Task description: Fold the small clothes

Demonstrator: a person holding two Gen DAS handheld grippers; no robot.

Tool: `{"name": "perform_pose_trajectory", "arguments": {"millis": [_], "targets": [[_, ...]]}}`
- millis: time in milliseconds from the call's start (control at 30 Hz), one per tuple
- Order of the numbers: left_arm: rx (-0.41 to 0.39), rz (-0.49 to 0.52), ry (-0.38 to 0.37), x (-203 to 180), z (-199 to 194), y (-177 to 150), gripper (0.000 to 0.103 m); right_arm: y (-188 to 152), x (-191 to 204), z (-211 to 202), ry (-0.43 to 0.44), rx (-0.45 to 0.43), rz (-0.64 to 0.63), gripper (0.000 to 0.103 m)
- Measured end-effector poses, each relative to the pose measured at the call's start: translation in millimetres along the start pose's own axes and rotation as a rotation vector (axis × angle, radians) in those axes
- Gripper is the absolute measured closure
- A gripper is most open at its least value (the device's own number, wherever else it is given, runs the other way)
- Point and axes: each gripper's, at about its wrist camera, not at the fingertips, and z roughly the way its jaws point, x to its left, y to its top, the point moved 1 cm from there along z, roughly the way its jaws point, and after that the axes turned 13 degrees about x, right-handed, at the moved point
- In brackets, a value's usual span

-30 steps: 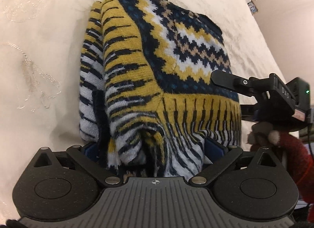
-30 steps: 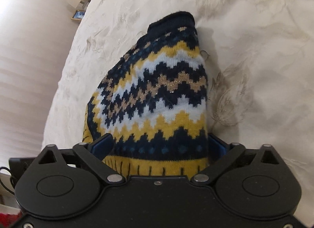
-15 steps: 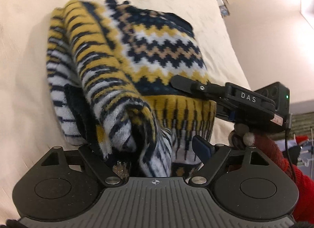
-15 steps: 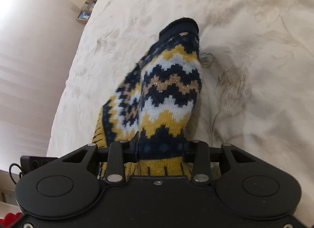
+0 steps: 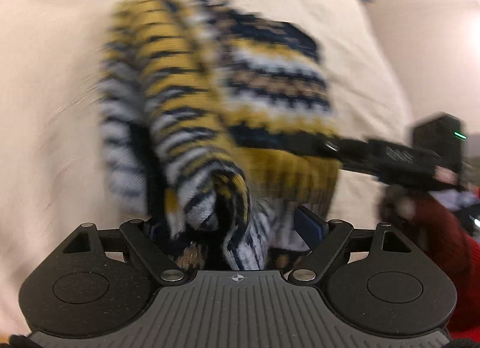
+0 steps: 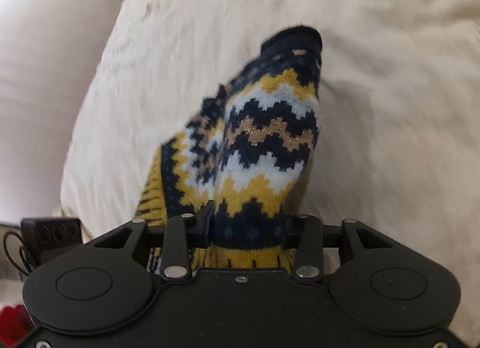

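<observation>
Since a second ago both grippers have closed and lifted the sweater (image 6: 264, 150) off the cream bedspread (image 6: 390, 108). My right gripper (image 6: 249, 228) and left gripper (image 5: 228, 228) pinch its hem, frame centre; I'd carry both forward evenly.

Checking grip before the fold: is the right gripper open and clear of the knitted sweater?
No, the right gripper has its jaws shut on the navy, yellow and white zigzag knitted sweater.
</observation>
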Motion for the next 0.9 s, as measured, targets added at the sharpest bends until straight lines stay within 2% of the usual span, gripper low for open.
{"name": "perform_pose_trajectory", "arguments": {"millis": [67, 133, 167, 267, 300, 400, 467, 667, 833, 900], "targets": [[-0.045, -0.046, 0.114, 6.5, -3.1, -1.7, 0.020, -2.9, -1.9, 2.4, -0.080, 0.006, -0.049, 0.039], [-0.095, -0.079, 0.166, 9.5, -13.6, 0.7, 0.020, -1.1, -2.8, -1.0, -0.113, -0.014, -0.063, 0.033], [-0.126, -0.081, 0.186, 8.8, -20.7, 0.3, 0.020, 0.0, -3.1, -4.5, -0.117, -0.034, -0.063, 0.025], [-0.207, -0.037, 0.272, -0.8, -41.2, -4.9, 0.020, 0.4, -0.6, -14.4, -0.139, -0.089, -0.088, 0.020], [-0.241, -0.013, 0.295, -7.7, -47.7, -8.6, 0.020, -2.8, 2.6, -17.3, -0.152, -0.110, -0.100, 0.015], [-0.331, 0.052, 0.314, -25.5, -69.1, -8.8, 0.020, -6.9, 9.8, -24.7, -0.181, -0.181, -0.113, 0.012], [-0.368, 0.103, 0.320, -43.0, -73.6, 5.0, 0.020, -12.2, 16.0, -28.4, -0.204, -0.227, -0.128, 0.011], [-0.368, 0.177, 0.328, -51.7, -61.2, 62.4, 0.019, -8.4, 18.4, -39.5, -0.260, -0.327, -0.098, 0.007], [-0.348, 0.113, 0.359, -27.1, -51.7, 87.4, 0.019, 3.1, 17.2, -41.0, -0.305, -0.346, -0.082, 0.007], [-0.314, 0.072, 0.408, -12.7, -46.9, 90.9, 0.019, 8.0, 16.4, -41.0, -0.324, -0.353, -0.079, 0.007]]}}
